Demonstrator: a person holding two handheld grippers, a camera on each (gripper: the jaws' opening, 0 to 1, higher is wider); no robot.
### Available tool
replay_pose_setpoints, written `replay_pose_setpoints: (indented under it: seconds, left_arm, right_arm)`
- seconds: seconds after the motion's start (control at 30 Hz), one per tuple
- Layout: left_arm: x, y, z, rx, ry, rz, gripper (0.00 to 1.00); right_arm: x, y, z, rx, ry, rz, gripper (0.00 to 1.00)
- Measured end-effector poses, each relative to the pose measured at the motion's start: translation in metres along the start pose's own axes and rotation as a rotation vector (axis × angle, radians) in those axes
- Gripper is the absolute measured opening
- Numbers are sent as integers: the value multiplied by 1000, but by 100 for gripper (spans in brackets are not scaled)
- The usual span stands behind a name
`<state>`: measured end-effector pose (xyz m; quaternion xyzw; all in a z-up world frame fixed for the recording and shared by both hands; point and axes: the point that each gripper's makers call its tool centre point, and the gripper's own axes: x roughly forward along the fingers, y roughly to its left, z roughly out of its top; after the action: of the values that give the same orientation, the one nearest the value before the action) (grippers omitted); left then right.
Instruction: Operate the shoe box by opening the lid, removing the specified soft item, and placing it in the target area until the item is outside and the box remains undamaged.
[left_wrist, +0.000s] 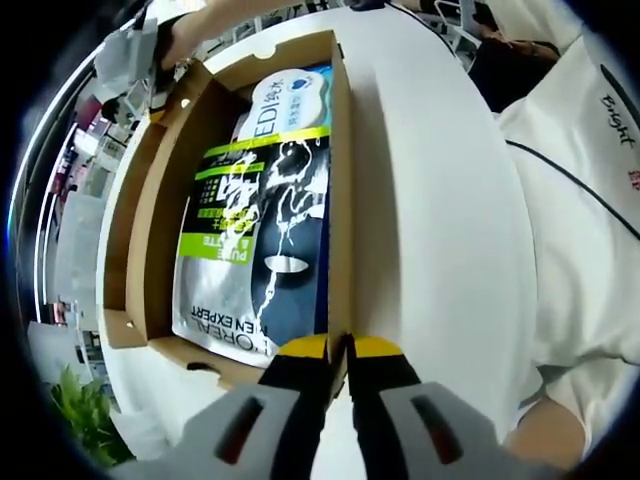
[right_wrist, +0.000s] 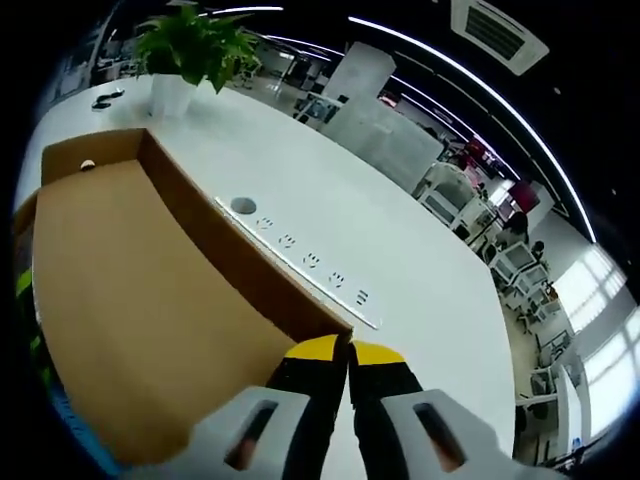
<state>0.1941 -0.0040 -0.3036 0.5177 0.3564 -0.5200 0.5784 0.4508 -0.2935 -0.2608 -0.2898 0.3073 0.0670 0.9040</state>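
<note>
- The big white table (left_wrist: 440, 200) took up the middle and right of the left gripper view, and the middle of the right gripper view too.
- The brown shoe box (left_wrist: 150, 230) lay open on the table, left of the middle in the left gripper view.
- The box lid (right_wrist: 130, 310) stood open, filling the lower left of the right gripper view.
- The soft pack (left_wrist: 260, 230), black, white and green, lay flat inside the box.
- A person in a white shirt (left_wrist: 590, 220) was at the right edge of the left gripper view.
- A green plant (right_wrist: 195, 45) in a white pot stood at the top left of the right gripper view.
- A strip of sockets (right_wrist: 300, 262) sat in the table just beside the lid.
- The left gripper (left_wrist: 340, 348) was pinched on the box's right wall at the bottom.
- The right gripper (right_wrist: 347, 350) was pinched on the lid's edge at the bottom.
</note>
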Motion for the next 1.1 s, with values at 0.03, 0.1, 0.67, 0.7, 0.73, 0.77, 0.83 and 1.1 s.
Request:
replay_pose_setpoints:
  seconds: [0.03,0.1,0.67,0.7,0.73,0.77,0.83,1.1]
  left_arm:
    - [0,0,0,3,1,1,6]
    - [0,0,0,3,1,2,6]
    - [0,0,-1,8,8,0,6]
    - [0,0,0,7,9,0,6]
    - [0,0,0,7,9,0,6]
    - [0,0,0,8,8,0,6]
    - [0,0,0,7,7,0,6]
    - [1,0,0,11,13,1,6]
  right_arm:
    - [0,0,0,-3,0,0,1]
    - [-1,-1,1,-2,1,-1,1]
    - [3,4,-6,14,28,13,1]
    - [3,4,-6,14,28,13,1]
    - [3,4,-7,16,29,14,1]
    - [2,3,-7,15,28,13,1]
    - [1,3,-6,33,24,13,1]
    - [-3,-1,-4,63,10,23,1]
